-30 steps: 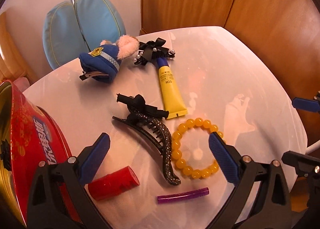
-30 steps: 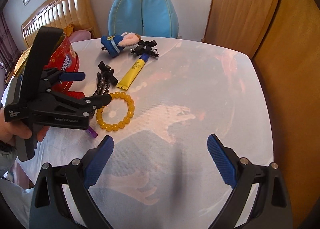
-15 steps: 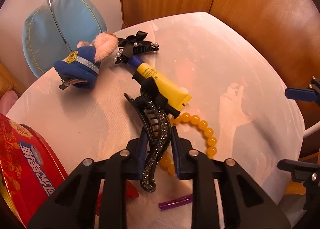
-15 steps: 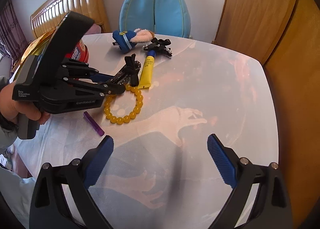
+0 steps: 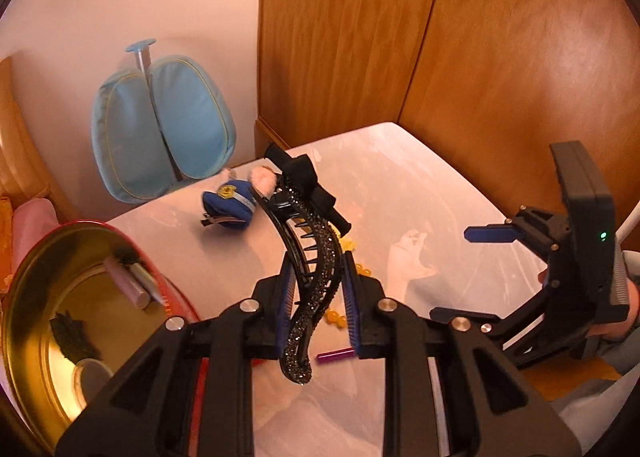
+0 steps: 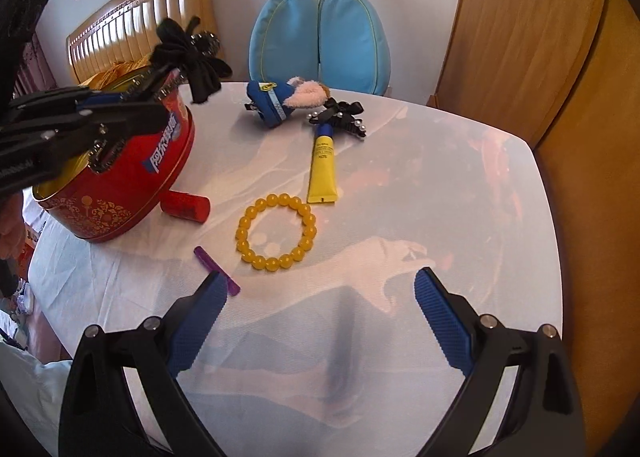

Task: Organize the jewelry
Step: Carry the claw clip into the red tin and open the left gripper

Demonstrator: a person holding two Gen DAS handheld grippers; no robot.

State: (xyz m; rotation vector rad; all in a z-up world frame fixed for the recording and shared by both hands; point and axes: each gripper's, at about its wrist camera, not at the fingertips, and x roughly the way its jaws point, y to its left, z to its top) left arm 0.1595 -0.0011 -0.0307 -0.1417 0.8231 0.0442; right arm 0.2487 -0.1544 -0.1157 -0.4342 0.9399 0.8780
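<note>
Two grippers are ours to work with, and we go from the left edge of the white table (image 6: pixel 460 193) across. Farthest left sits the round red tin with a gold inside (image 6: pixel 132 181), open at the top; in the left wrist view a pale lipstick-like tube (image 5: pixel 128 283) and a dark item we cannot identify lie in it. Our left gripper (image 5: pixel 316 297) hangs above the tin's rim in the right wrist view, its blue pads clamped on the long black glittery hair claw with a black bow (image 5: pixel 316 277), which is clear of the table. Just beside the tin lies a short red cylinder (image 6: pixel 186 206), then a small purple stick (image 6: pixel 212 266), then the yellow bead bracelet (image 6: pixel 276 233). A yellow tube with a blue cap (image 6: pixel 323 165) lies beyond the bracelet, its cap against a black bow clip with pearls (image 6: pixel 342 115), beside a blue plush hat clip (image 6: pixel 276 105). Our right gripper (image 6: pixel 320 321) hovers over bare cloth, jaws wide apart, holding nothing.
</note>
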